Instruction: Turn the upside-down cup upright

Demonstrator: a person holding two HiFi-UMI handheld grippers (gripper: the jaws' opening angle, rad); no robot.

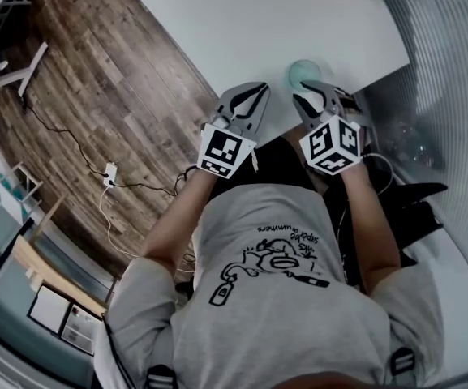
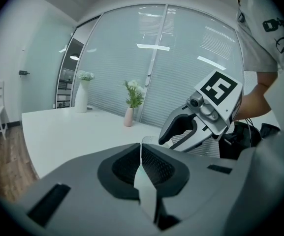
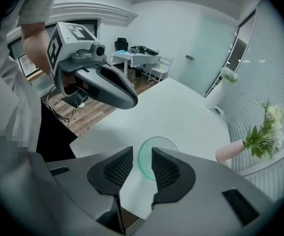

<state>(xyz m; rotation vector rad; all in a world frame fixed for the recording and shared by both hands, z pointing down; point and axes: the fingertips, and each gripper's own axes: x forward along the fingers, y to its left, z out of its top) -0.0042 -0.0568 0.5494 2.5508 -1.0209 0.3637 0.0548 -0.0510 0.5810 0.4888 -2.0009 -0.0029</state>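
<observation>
A clear, green-tinted glass cup (image 1: 304, 73) stands on the white table (image 1: 242, 23) close to its near edge. From above I see it as a round disc, and I cannot tell which end is up. My right gripper (image 1: 315, 97) points steeply down just short of the cup. In the right gripper view the jaws (image 3: 142, 157) stand apart, the cup (image 3: 157, 157) lies just past the tips, and nothing is pressed by the pads. My left gripper (image 1: 251, 96) hovers beside it to the left, shut (image 2: 142, 154) and empty. The cup's rim (image 2: 149, 138) peeks over its tips.
A pink vase with a green plant (image 3: 230, 151) and a white vase (image 3: 213, 100) stand at the table's far side by the ribbed glass wall. Wooden floor (image 1: 96, 71) with cables and a power strip (image 1: 109, 173) lies left of the table.
</observation>
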